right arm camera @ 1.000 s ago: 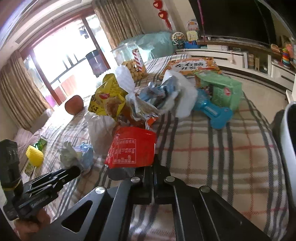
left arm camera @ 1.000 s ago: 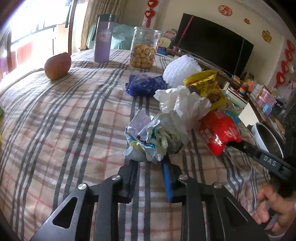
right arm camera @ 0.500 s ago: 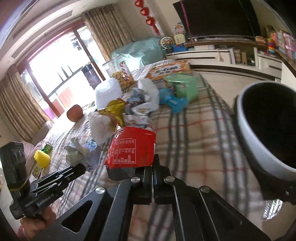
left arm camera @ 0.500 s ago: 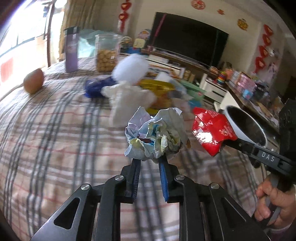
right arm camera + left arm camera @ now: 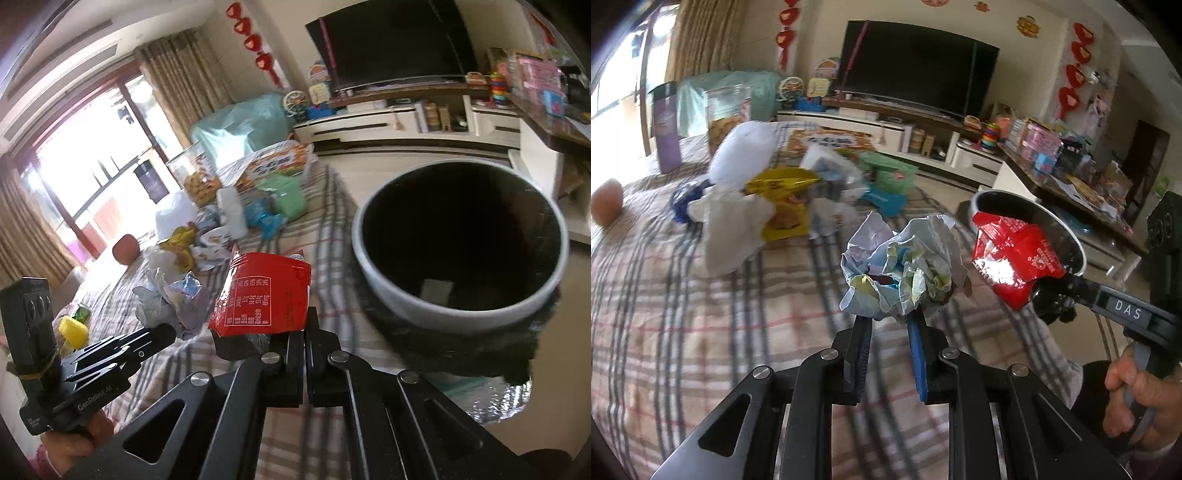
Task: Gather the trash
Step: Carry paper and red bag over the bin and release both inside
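Left hand-held gripper (image 5: 888, 314) is clamped on a crumpled paper wad (image 5: 899, 266), pale blue and white with creases everywhere, held up over the plaid cloth (image 5: 683, 314) on the desk. Right hand-held gripper (image 5: 304, 332) is pinched fully closed on the bottom edge of a glossy red packet (image 5: 262, 295), which stands up flat from the tips. Only the right wrist view looks straight down into the bin (image 5: 461, 317): round, smooth pale rim, black inside, sitting just right of the packet past the desk edge. From the left wrist view you get just a curved slice of that rim behind the packet (image 5: 1015, 258), but you do see a hand (image 5: 1134, 398) wrapped round the right gripper's handle. The right view alone catches a yellow ribbed cup (image 5: 74, 330) low at the left. Further back on the cloth, a heap of litter: a yellow foil bag (image 5: 783, 199), a limp white bag (image 5: 731, 225), a fuzzy white lump that may be foam netting. It's all blurred. The bin's base is cut off behind the gripper frame.
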Motion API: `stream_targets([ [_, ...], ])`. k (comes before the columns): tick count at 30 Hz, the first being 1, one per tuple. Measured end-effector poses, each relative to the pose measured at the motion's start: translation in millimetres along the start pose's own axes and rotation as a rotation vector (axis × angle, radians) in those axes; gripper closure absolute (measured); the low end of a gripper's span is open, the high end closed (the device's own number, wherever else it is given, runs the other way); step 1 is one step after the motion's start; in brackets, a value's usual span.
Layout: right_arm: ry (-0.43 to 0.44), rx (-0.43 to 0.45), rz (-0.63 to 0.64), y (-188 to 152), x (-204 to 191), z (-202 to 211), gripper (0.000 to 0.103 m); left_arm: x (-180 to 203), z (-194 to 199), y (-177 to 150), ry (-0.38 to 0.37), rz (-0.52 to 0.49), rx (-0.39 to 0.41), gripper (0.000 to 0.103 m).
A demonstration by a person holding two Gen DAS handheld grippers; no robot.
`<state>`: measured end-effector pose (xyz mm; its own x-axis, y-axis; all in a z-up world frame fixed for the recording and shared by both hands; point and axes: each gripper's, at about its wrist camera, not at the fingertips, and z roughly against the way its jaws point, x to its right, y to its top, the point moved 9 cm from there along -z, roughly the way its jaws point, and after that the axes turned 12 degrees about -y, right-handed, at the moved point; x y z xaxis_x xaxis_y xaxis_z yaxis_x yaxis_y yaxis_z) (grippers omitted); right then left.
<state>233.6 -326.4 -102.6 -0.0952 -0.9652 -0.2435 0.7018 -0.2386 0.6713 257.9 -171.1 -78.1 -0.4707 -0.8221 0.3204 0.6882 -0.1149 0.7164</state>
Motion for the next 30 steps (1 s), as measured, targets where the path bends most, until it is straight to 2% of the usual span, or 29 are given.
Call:
stream_targets([
  [14, -0.082, 0.044, -0.067, 16, 63, 20, 0.103, 41, -41, 21, -0.058, -0.073, -0.031, 0.085],
  [30, -0.159, 0.029, -0.102, 31, 113, 17, 0.103, 88, -93, 52, -0.102, -0.145, -0.066, 0.085],
])
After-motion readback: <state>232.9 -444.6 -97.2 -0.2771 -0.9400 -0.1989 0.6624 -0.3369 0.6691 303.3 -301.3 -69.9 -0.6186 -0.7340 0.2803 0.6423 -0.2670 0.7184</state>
